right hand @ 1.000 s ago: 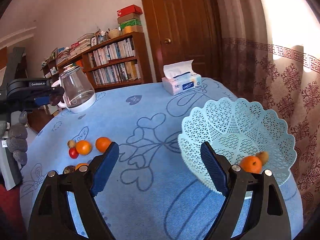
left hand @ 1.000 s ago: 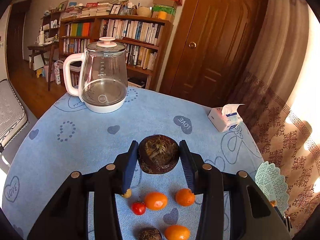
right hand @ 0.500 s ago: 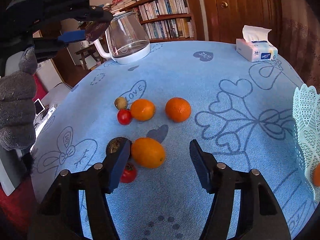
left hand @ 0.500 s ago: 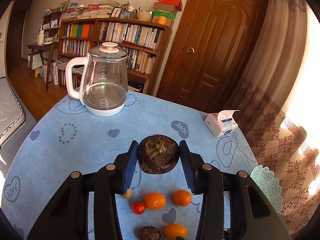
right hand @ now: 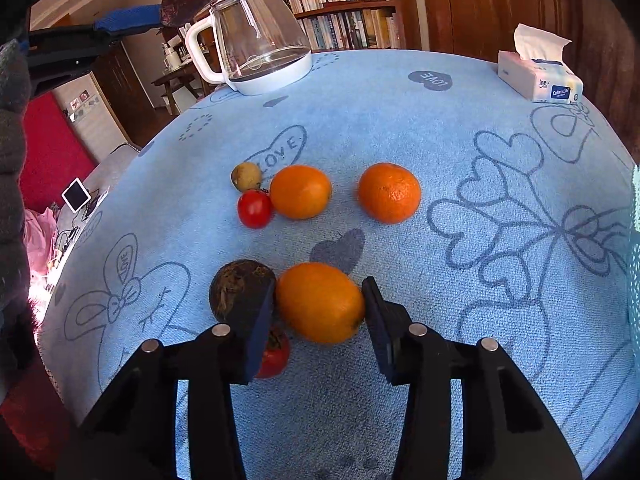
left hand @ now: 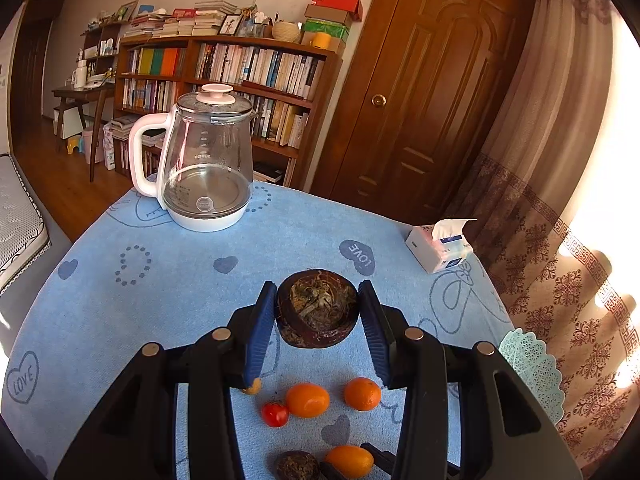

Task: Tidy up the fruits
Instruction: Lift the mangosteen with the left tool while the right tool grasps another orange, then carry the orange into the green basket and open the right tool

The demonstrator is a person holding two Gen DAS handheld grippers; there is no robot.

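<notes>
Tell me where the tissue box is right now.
The tissue box sits at the table's far right edge in the right wrist view, well right of the kettle, near the curtain.

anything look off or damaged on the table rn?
Nothing spilled or knocked over. One oddity: the dark brown round fruit held in the left gripper shows dried, fibrous matter on top, as does its twin on the blue tablecloth.

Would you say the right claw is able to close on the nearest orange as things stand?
Probably yes: the right claw is open with the nearest orange between its fingers. The dark fruit crowds the left finger, so it might get nudged.
</notes>
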